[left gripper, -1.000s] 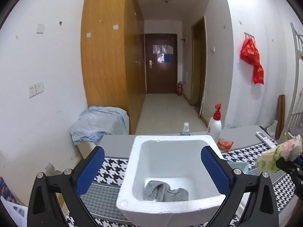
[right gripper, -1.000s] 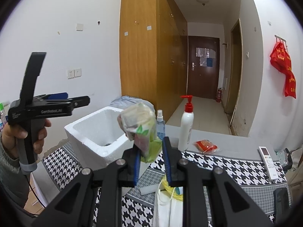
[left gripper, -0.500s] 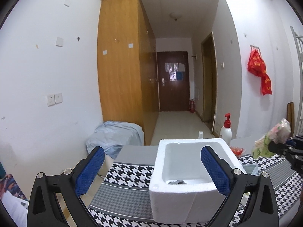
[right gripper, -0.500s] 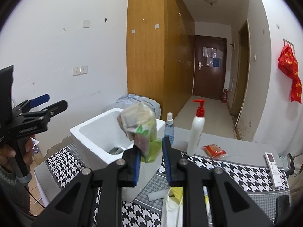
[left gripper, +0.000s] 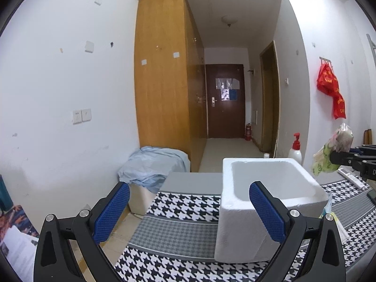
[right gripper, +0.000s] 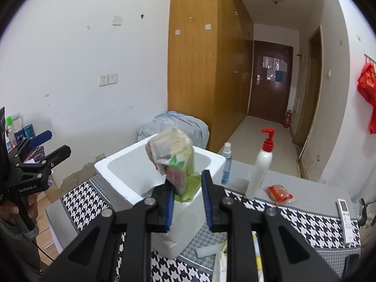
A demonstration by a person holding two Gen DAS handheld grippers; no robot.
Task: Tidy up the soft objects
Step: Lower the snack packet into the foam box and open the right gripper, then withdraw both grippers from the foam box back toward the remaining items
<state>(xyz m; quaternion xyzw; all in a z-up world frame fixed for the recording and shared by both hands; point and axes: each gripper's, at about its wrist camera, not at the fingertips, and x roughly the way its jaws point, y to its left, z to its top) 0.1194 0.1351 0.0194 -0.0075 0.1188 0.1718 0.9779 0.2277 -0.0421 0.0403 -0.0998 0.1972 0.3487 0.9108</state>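
Overhead, right tool (right gripper: 186, 196) grips tissue pack (right gripper: 174, 155) above foam box (right gripper: 131, 171); left tool (left gripper: 189, 213) gapes.

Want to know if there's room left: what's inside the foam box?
The foam box shows bare white inner walls and part of the floor. The near wall hides the front of the floor in the left view; the held packet blocks the right view.

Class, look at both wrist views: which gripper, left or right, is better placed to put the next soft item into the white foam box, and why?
Right. The right gripper already pinches the soft packet beside the foam box. The left gripper is open, holds nothing, and sits back from the box.
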